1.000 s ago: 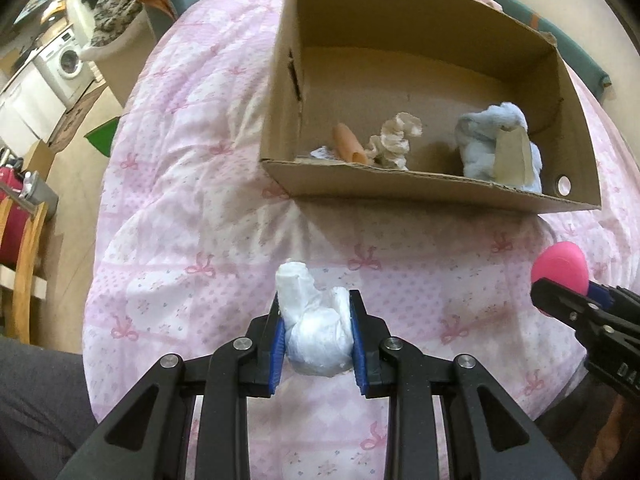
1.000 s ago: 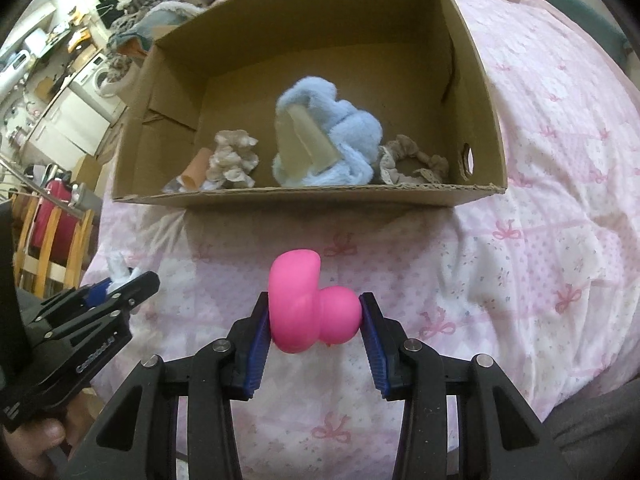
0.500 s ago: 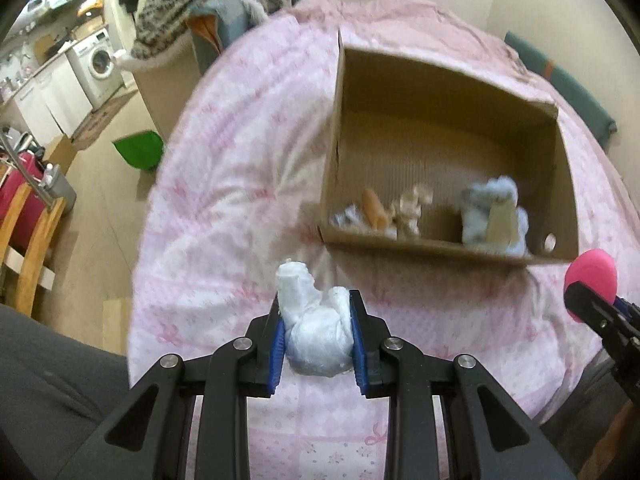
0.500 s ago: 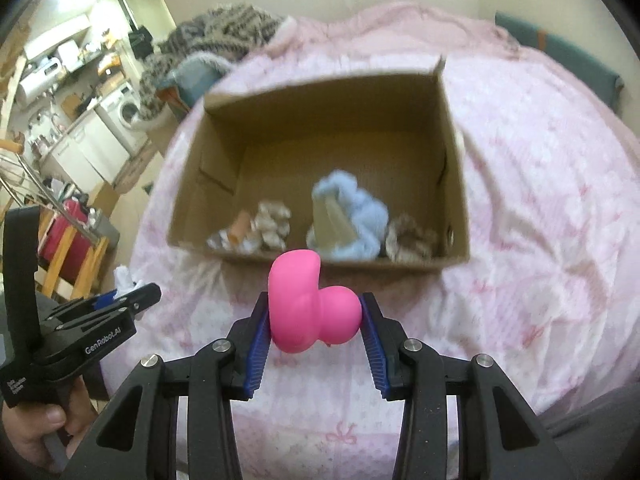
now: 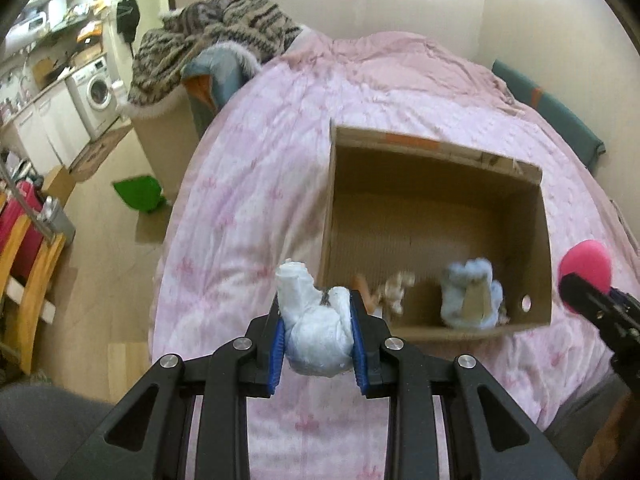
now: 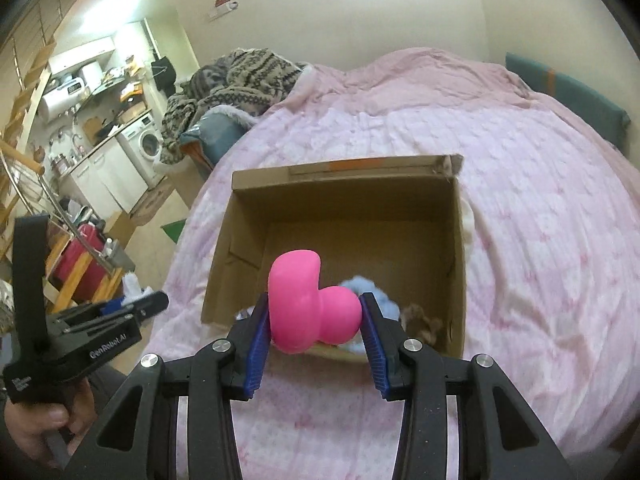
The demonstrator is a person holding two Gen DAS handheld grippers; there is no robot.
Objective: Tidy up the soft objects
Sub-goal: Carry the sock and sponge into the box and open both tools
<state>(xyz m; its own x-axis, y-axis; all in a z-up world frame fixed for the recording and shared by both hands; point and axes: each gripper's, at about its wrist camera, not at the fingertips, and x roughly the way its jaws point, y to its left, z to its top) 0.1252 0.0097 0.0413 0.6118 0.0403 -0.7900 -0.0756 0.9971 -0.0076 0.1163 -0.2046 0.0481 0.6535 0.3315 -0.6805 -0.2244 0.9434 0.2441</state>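
My left gripper (image 5: pixel 317 332) is shut on a white crumpled soft wad (image 5: pixel 314 330), held high above the pink bed, near the box's near-left corner. My right gripper (image 6: pixel 314 320) is shut on a pink soft toy (image 6: pixel 308 304), held above the box's near wall. The open cardboard box (image 5: pixel 436 172) (image 6: pixel 340 184) sits on the bed and holds a light blue plush (image 5: pixel 472 296), a beige crumpled piece (image 5: pixel 396 286) and an orange piece (image 5: pixel 362 284). The right gripper with the pink toy (image 5: pixel 586 266) shows at the right edge of the left wrist view. The left gripper (image 6: pixel 132 304) shows at the left of the right wrist view.
The pink quilted bed (image 5: pixel 256 184) (image 6: pixel 540 200) fills the middle. A patterned blanket pile (image 5: pixel 212 48) lies at its far left. A washing machine (image 5: pixel 96 92), a green item (image 5: pixel 138 196) on the floor and wooden chairs (image 5: pixel 24 272) stand to the left.
Both grippers have risen and drawn back from the box, each keeping its object. The box now looks smaller and farther, and more of the room shows.
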